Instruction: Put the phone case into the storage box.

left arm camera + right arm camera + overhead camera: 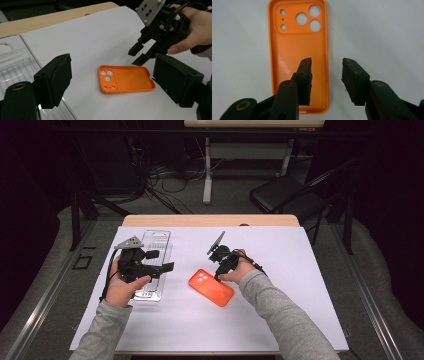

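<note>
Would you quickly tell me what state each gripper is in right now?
Left gripper: open, holding nothing, above the clear tray.
Right gripper: open, straddling one long edge of the orange phone case, not yet gripping it.

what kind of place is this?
Likely a lab or recording workspace: a desk covered with white paper, loose cables on the floor, a folding chair, and a second desk behind.
</note>
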### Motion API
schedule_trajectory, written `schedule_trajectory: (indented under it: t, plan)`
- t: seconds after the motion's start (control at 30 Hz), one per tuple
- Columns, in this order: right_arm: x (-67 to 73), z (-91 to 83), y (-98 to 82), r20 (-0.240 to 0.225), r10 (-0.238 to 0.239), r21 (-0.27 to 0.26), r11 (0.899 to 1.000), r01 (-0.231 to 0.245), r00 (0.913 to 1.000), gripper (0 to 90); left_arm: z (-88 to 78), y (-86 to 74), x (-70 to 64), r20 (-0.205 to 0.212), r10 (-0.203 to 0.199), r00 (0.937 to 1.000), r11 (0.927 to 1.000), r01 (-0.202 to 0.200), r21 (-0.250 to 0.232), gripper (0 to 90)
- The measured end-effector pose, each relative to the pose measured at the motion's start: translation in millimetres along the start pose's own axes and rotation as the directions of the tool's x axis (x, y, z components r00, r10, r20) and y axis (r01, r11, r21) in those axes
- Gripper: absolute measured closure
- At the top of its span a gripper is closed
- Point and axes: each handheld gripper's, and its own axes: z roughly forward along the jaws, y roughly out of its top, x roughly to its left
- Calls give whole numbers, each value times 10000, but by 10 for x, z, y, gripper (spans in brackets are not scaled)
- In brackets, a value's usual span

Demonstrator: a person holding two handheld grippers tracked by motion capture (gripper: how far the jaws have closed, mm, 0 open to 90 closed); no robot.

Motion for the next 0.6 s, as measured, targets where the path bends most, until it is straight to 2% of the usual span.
schedule_trajectory:
  t: [0.17,0.4,0.47,0.6]
  plan:
    - [4,78,-10,-75,-295,324,9990,297,9995,662,5,-3,3,12,2,10000,10000,-2,14,157]
    - [33,151,-17,215,-612,715,9957,595,9979,715,11,-7,-3,20,13,10000,10000,-13,33,157]
    - [30,162,-20,264,-834,823,9933,810,9962,724,15,-8,-4,18,0,10000,10000,0,53,157]
    - [31,182,-31,359,-816,947,9925,779,9960,744,19,-11,-1,11,-2,10000,10000,2,80,157]
